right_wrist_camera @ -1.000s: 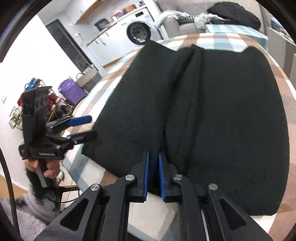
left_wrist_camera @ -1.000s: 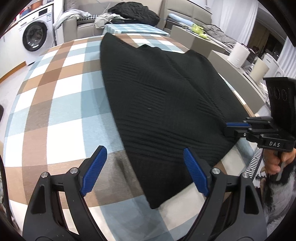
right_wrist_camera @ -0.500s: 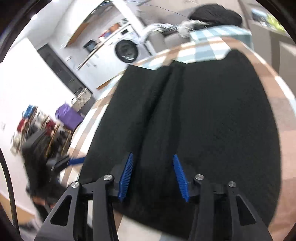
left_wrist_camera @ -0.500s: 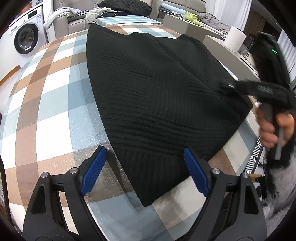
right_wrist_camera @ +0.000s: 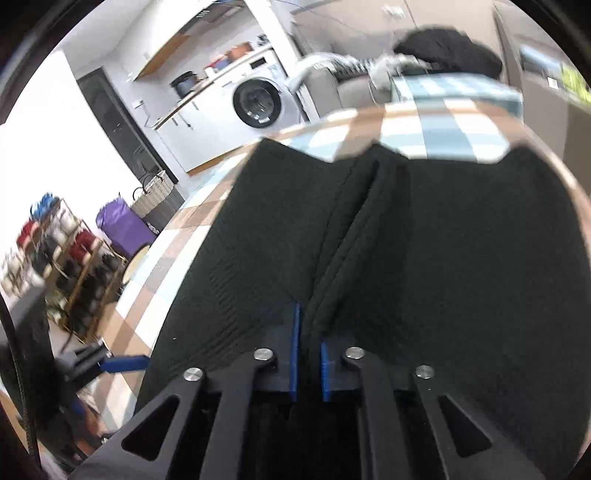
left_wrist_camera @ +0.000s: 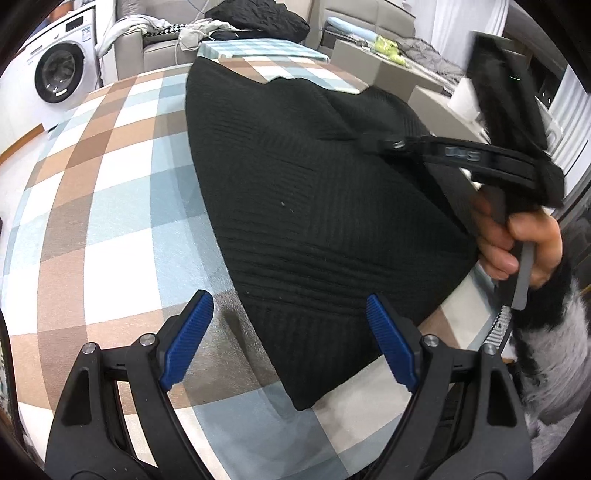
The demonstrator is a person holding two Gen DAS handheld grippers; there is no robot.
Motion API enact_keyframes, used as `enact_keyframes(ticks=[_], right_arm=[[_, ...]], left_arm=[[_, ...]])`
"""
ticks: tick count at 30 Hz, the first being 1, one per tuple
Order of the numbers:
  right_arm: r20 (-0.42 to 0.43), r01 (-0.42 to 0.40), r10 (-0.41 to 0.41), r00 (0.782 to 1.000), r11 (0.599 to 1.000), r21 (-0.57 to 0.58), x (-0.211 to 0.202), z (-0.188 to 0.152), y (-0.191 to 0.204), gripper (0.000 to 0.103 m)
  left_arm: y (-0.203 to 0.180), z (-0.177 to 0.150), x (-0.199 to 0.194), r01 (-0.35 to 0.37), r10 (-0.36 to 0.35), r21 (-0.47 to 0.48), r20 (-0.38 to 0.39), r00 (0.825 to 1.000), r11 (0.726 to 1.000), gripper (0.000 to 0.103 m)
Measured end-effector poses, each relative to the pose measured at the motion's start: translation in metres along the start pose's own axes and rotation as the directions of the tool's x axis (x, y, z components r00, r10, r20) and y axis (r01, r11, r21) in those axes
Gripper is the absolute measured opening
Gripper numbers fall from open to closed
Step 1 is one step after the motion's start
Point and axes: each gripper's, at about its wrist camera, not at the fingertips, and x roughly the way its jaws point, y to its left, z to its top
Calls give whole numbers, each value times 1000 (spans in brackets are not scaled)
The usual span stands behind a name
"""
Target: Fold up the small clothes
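Observation:
A black knitted garment (left_wrist_camera: 314, 206) lies spread on the checked tablecloth (left_wrist_camera: 110, 177). My left gripper (left_wrist_camera: 288, 332) hangs open over the garment's near corner, touching nothing. In the left wrist view my right gripper (left_wrist_camera: 373, 142) reaches in from the right, held by a hand, with its tip on the cloth. In the right wrist view my right gripper (right_wrist_camera: 309, 332) is shut on a raised ridge of the black garment (right_wrist_camera: 443, 258), which runs away from the pads. A blue finger of the left gripper (right_wrist_camera: 125, 363) shows at the lower left.
A washing machine (left_wrist_camera: 59, 74) stands at the far left. A sofa with piled clothes (left_wrist_camera: 258, 18) is behind the table, and grey boxes (left_wrist_camera: 391, 70) stand at the right. A shelf rack (right_wrist_camera: 66, 266) and a purple bag (right_wrist_camera: 122, 229) stand on the floor.
My right gripper moved from the garment's near edge further over it, opened wide, then shut on a ridge of cloth. The left gripper stayed open in place.

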Motion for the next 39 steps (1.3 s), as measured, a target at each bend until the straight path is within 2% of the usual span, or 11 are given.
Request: enact_keyframes(ticks=[2,5,7,10,17,19,24,26,31,37,39], right_arm=[[51,0,0,999,1000,5,-25,4,-1,5],[65,93,-94,993,995,22,-42,2,-17,5],[-3,136,-136,991,989,63,-28,-2,-36,5],[-108,161,-147,983,979,129,-10,-12,-61,6],[-57,70,-61,997,984,166,-48,-32,-57,17],[-47,57,-51,998,989,134,-54,-35,-45,26],[-125,151,-142,982,986,65,-55,-54,-49,27],[-102,124,-115,988,989,85,-65,-57,-56,28],[-58,111,-104,993,985,130,-86,-57,-71,37],[-76,117,-109,991,987,107,-87,-59,-69,38],[-85,104,-97,992,991,84,-84,-60,-64,38]], left_arm=[[3,1,-5,-9,9,-8,9,1000,1000,83],[8,2,-8,-10,10,-24,16,1000,1000,83],[11,2,-6,-4,4,-41,11,1000,999,83],[16,2,-2,-8,8,-71,4,1000,997,83],[11,1,4,2,-2,-79,3,1000,997,83],[4,0,8,-3,3,-54,-10,1000,999,83],[-11,-5,15,-69,71,45,-60,996,997,83],[-11,-5,12,-65,67,49,-50,996,997,83],[5,6,12,40,-39,-80,5,999,996,83],[13,27,32,57,-51,-169,39,998,984,83],[14,35,37,63,-53,-194,61,997,979,78]])
